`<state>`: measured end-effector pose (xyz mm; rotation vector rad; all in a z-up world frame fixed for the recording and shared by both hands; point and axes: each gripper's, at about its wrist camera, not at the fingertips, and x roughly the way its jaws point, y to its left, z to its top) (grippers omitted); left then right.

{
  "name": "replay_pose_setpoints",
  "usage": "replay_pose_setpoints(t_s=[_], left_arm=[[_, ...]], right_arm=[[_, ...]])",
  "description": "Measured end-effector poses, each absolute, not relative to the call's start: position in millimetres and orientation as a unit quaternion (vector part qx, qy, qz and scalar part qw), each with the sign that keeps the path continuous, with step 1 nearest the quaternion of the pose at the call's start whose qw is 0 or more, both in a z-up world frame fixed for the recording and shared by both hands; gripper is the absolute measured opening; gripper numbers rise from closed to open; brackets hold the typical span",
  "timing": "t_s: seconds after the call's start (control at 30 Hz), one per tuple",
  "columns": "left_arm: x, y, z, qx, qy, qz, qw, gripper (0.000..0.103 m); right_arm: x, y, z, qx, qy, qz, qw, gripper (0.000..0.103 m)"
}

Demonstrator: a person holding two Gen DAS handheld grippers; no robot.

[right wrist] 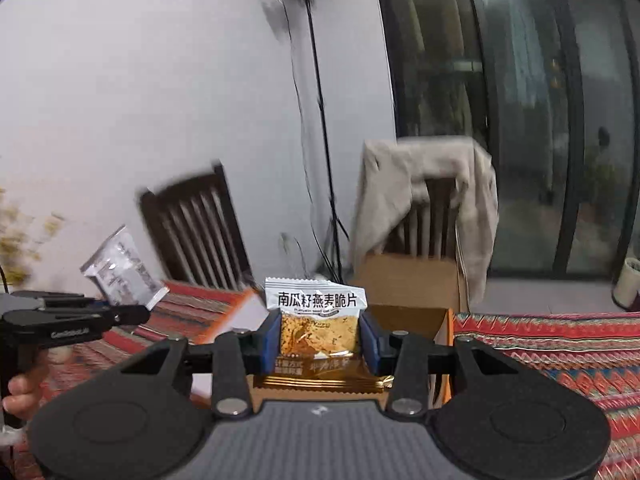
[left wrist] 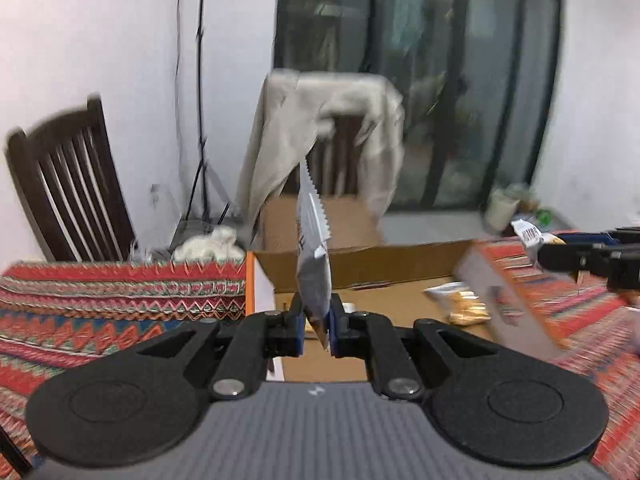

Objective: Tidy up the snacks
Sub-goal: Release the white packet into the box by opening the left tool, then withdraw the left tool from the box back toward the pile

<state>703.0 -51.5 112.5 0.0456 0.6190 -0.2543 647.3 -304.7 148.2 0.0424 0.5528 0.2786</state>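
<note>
My left gripper (left wrist: 317, 322) is shut on a silver snack packet (left wrist: 313, 264) held edge-on, its serrated end pointing up. From the right wrist view the same silver packet (right wrist: 120, 272) shows its flat face at the left, in the left gripper (right wrist: 116, 314). My right gripper (right wrist: 319, 338) is shut on a gold and white snack packet (right wrist: 316, 322) with Chinese print, gripped by its two side edges. That packet (left wrist: 530, 236) appears at the far right of the left wrist view, in the right gripper (left wrist: 560, 258). Both hang above an open cardboard box (left wrist: 360, 256).
Inside the box lies a gold snack packet (left wrist: 460, 300). The box stands on a table with a red patterned cloth (left wrist: 120, 292). Behind it are a dark wooden chair (left wrist: 68, 184), a chair draped with a beige cloth (left wrist: 328, 136), a stand (right wrist: 320, 120) and glass doors (left wrist: 440, 60).
</note>
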Motion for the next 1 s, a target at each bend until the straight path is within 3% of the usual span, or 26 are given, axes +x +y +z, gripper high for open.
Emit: replay_pose_setpoints(t_s=[0.17, 0.3, 0.33, 0.43, 0.47, 0.5, 0.6, 0.87, 1.0], left_arm=[[788.3, -82.5, 64.3, 0.054, 0.351, -0.117, 0.928, 0.012], [818.8, -104.6, 34.5, 0.088, 0.376, -0.113, 0.916, 0.013], [821.4, -108.2, 27.6, 0.093, 0.383, -0.116, 0.912, 0.019], [815.4, -111.7, 16.2, 0.093, 0.384, -0.112, 0.912, 0.063], [813.1, -111.9, 18.2, 0.095, 0.377, -0.109, 0.915, 0.065], [809.2, -110.9, 22.9, 0.091, 0.370, -0.107, 0.918, 0.066], [796.7, -98.5, 47.2, 0.065, 0.367, -0.103, 0.922, 0.075], [725.0, -70.1, 130.7, 0.056, 0.341, -0.095, 0.934, 0.089], [663.4, -52.5, 161.7, 0.035, 0.320, -0.098, 0.942, 0.090]], right_arm=[[761.7, -274.3, 81.9, -0.013, 0.353, 0.090, 0.931, 0.041], [802.1, -262.5, 32.6, -0.044, 0.404, 0.073, 0.911, 0.041], [807.1, -260.3, 25.7, -0.045, 0.413, 0.073, 0.907, 0.041], [816.7, -257.1, 10.4, -0.039, 0.432, 0.072, 0.898, 0.044], [817.9, -257.3, 7.7, -0.039, 0.435, 0.069, 0.897, 0.053], [814.8, -257.0, 8.3, -0.042, 0.431, 0.062, 0.899, 0.060], [798.7, -261.2, 22.8, -0.048, 0.416, 0.061, 0.906, 0.068], [734.1, -298.6, 100.1, -0.040, 0.381, 0.053, 0.922, 0.075], [680.4, -312.5, 146.0, -0.051, 0.356, 0.059, 0.931, 0.081]])
